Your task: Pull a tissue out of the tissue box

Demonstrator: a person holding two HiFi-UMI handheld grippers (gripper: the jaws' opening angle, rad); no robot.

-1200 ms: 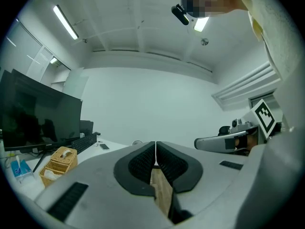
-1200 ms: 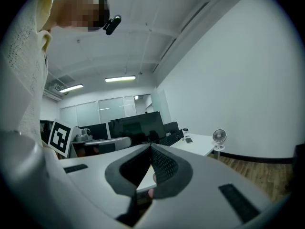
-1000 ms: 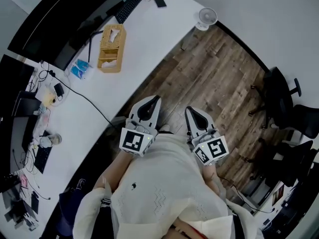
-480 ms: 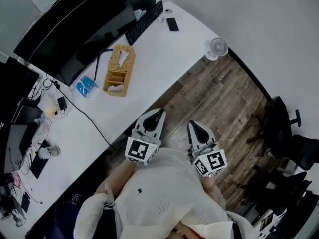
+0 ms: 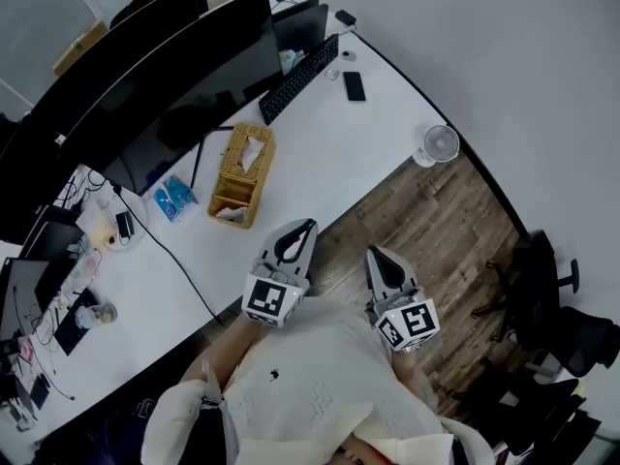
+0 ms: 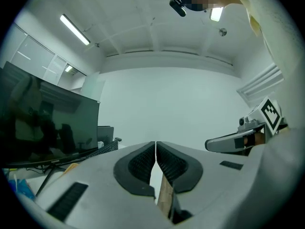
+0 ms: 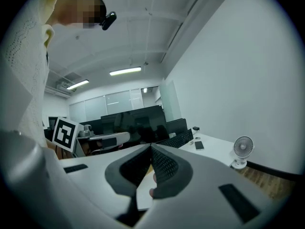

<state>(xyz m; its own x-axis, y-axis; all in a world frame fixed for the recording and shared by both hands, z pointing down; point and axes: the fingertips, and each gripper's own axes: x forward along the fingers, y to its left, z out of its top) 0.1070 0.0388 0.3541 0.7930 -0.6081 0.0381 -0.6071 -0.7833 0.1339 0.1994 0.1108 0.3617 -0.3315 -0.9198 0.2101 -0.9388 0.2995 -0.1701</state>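
A wicker tissue box with a white tissue showing in its top slot lies on the white desk, in front of the monitors. Both grippers are held close to the person's body, well short of the box. My left gripper is shut with nothing in it, its tip near the desk's front edge. My right gripper is also shut and empty, over the wooden floor. The left gripper view shows the jaws pressed together; the right gripper view shows the same.
Large dark monitors, a keyboard, a phone and a small white fan are on the desk. A blue packet and cables lie left of the box. Office chairs stand at the right.
The view has shifted: the desk and tissue box now sit lower and nearer to the grippers. Both grippers stay shut and close to the body.
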